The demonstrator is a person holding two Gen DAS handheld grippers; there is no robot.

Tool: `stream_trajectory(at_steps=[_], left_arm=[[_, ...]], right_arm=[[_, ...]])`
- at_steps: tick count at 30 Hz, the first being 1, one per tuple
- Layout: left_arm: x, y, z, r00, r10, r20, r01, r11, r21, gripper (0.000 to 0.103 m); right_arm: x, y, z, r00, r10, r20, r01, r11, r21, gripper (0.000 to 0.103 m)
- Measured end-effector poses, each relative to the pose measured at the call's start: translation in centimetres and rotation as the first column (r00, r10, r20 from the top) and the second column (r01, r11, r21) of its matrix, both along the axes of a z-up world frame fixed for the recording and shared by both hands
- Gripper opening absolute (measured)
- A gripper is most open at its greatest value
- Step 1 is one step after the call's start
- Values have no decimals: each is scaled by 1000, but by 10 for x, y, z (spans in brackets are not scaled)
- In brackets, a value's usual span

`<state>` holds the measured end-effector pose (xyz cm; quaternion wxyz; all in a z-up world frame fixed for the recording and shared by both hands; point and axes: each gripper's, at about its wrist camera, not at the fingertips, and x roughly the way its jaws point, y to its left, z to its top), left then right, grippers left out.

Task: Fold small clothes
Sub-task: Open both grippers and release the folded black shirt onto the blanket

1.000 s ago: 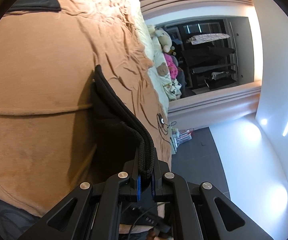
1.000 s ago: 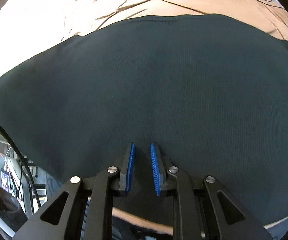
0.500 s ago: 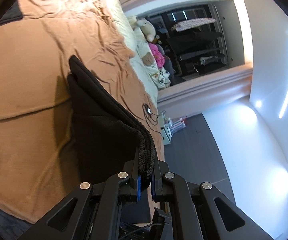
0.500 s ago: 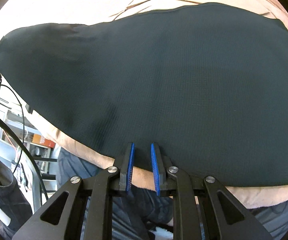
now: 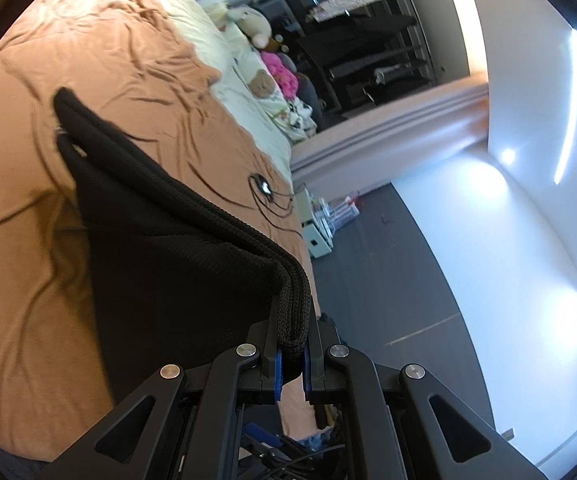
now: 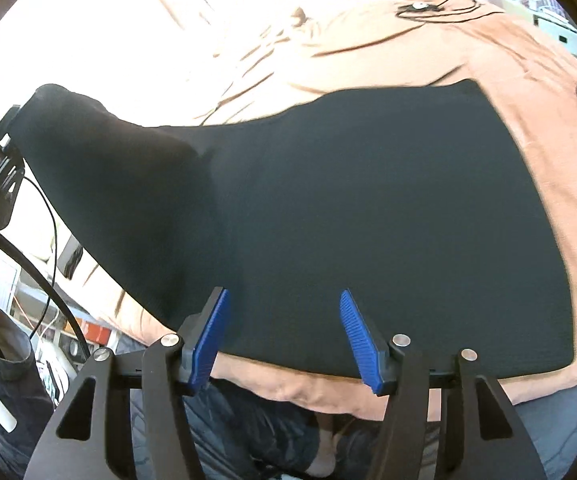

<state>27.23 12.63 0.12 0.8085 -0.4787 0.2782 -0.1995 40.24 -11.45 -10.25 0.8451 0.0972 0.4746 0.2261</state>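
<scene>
The black knit garment (image 6: 368, 208) is lying mostly flat on the tan bedsheet (image 6: 548, 128) of the bed, directly ahead of and below the right claw (image 6: 284, 336), while one end of it is being held up off the sheet to that claw's left. The left claw (image 5: 290, 364) is clenching that raised end, its blue pads (image 5: 275, 372) pinching a thick doubled ribbed edge (image 5: 292, 304) of the fabric; from there the cloth is sloping away ahead and down to the bed. The right claw's jaws have just been opening and are now standing apart and released, with nothing pinched between them; the garment's near edge is running across just beyond its fingertips (image 6: 354, 320).

The garment's long axis is running left to right across the right claw's view, from the lifted end to the flat far corner on its right. Judging from this, the fold is turning on carrying the lifted end across toward that flat right side, and the left claw is the one already gripping it. The right claw is sitting nearer the near edge, likely free to pin or regrasp there.
</scene>
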Motion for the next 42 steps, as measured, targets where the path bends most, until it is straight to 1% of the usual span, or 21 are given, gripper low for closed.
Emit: stream_trajectory(at_steps=[9,10,12,15,23,27,29,30,31,32,34,36,37,40,42], left_arm=[[34,-68,5,993,-119,-19,119,992,51,7],[37,-78,4,991,-134,-26,135,989,57,7],[43,-95,3,987,-158,-39,161,985,69,7],[52,-123,-6,977,-204,-64,209,974,85,7],[71,-194,-49,936,-309,-169,329,938,109,7],[74,-226,-68,908,-356,-219,389,913,126,7],[76,-239,-78,889,-379,-257,422,896,139,7],[78,-243,-83,883,-379,-278,429,892,146,11],[80,-245,-89,876,-380,-297,434,889,145,19],[80,-245,-94,872,-386,-303,439,889,129,25],[80,-240,-99,872,-379,-310,428,897,108,58],[81,-231,-99,884,-349,-312,401,908,120,70],[79,-225,-100,889,-333,-313,387,913,130,71],[78,-209,-105,895,-297,-332,360,921,148,72],[75,-198,-108,901,-257,-350,337,922,189,72]], right_arm=[[-18,-53,7,995,-95,15,94,994,62,56],[-18,-74,10,994,-106,16,104,992,71,56],[-21,-99,16,992,-128,20,126,989,77,56],[-28,-116,16,988,-154,21,152,984,90,56],[-43,-153,11,980,-199,-3,198,974,107,56],[-48,-163,7,977,-210,-20,211,971,109,56],[-49,-167,6,976,-215,-25,216,970,108,56],[-49,-168,5,976,-215,-29,217,970,109,56],[-48,-169,3,976,-214,-33,216,970,110,56],[-48,-170,2,977,-211,-38,214,971,109,56],[-47,-169,2,978,-204,-43,207,973,103,63],[-45,-166,2,980,-196,-40,199,975,98,64],[-43,-164,1,981,-188,-38,191,977,96,64],[-38,-158,0,985,-171,-36,173,982,77,64],[-35,-153,-1,987,-160,-36,162,985,58,64]])
